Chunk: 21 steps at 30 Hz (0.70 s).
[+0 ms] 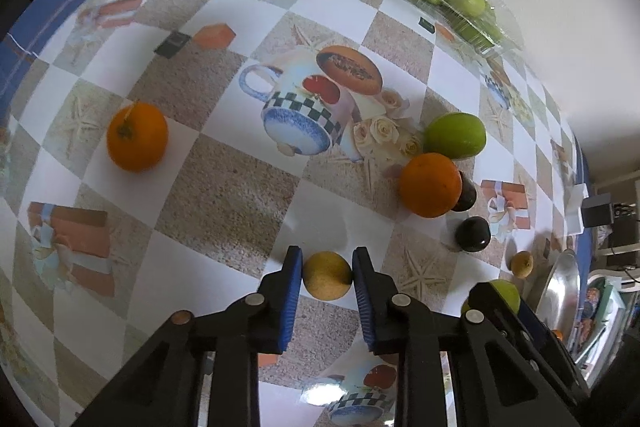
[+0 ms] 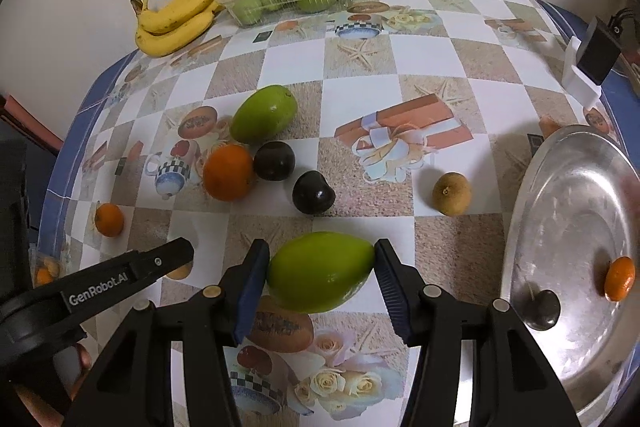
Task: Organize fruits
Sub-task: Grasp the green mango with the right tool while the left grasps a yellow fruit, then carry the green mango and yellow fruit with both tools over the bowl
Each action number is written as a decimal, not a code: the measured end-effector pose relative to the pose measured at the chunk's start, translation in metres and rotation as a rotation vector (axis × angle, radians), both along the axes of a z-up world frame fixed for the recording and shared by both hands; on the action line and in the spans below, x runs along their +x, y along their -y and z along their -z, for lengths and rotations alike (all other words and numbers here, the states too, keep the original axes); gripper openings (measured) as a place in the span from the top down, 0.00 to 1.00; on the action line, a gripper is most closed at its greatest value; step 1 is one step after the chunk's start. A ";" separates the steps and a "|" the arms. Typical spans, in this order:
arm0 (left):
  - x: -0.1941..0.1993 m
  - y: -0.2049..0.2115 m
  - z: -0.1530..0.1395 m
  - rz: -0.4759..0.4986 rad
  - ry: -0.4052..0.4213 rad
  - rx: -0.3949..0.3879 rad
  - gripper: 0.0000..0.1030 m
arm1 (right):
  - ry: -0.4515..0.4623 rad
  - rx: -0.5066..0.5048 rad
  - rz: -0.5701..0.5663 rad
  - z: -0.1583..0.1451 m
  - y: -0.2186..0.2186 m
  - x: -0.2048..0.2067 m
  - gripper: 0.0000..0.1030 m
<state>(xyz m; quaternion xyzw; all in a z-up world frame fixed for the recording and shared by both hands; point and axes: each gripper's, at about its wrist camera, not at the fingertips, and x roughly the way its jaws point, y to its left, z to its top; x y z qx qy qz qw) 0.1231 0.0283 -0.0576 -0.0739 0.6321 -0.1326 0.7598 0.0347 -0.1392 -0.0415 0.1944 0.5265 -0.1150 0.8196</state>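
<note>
Pinching both fruits at once: your left gripper (image 1: 327, 277) clamps a small yellow-brown fruit (image 1: 327, 275) between its pads; your right gripper (image 2: 319, 273) squeezes the green mango (image 2: 319, 271) lengthwise, probably bound for the steel tray (image 2: 568, 227) right of its fingers.

Bare tablecloth (image 2: 360, 87) (mid-table) beyond clustered plums (image 2: 312, 193).
</note>
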 end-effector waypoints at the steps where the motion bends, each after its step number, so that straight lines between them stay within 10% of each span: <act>1: -0.001 0.001 -0.002 0.000 0.010 0.007 0.73 | 0.002 0.002 0.001 -0.001 0.000 -0.001 0.46; 21: -0.038 0.070 -0.053 0.095 0.183 0.026 0.73 | 0.028 -0.001 0.135 -0.032 0.067 -0.041 0.46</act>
